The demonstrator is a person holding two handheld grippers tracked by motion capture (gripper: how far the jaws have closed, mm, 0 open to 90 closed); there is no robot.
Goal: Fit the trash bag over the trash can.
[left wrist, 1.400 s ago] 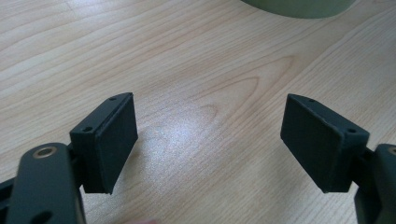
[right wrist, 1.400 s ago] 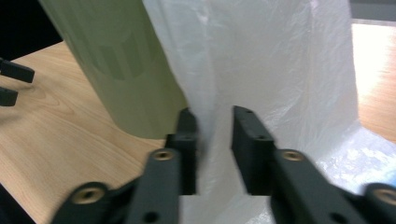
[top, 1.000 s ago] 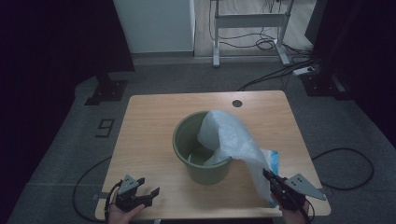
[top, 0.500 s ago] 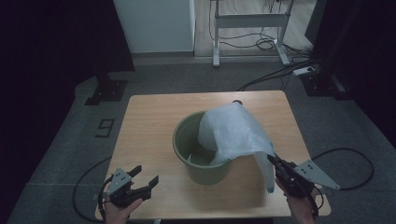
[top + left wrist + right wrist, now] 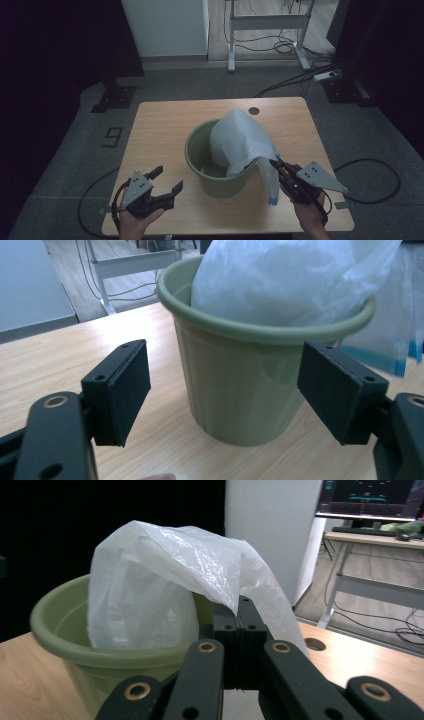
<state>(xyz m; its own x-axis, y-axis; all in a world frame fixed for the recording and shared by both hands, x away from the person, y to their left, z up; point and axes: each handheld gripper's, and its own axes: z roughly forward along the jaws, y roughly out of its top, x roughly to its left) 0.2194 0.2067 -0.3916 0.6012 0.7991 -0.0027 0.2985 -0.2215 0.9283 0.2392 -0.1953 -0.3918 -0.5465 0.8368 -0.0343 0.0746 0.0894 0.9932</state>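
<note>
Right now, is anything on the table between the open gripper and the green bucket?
No. In the high view, only bare table lies between the left gripper and the bucket.

Each hand carries a black two-jaw gripper. The left gripper (image 5: pixel 167 184) has a grey three-cornered plate dotted with small screws on top and a black cable trailing off to the near left. Its pads (image 5: pixel 123 390) are flat, matt black blocks with small screw holes at their corners. The right gripper (image 5: pixel 276 163) bears a larger grey plate with three dark screws. Brass-coloured rivets mark its black linkage bars.
</note>
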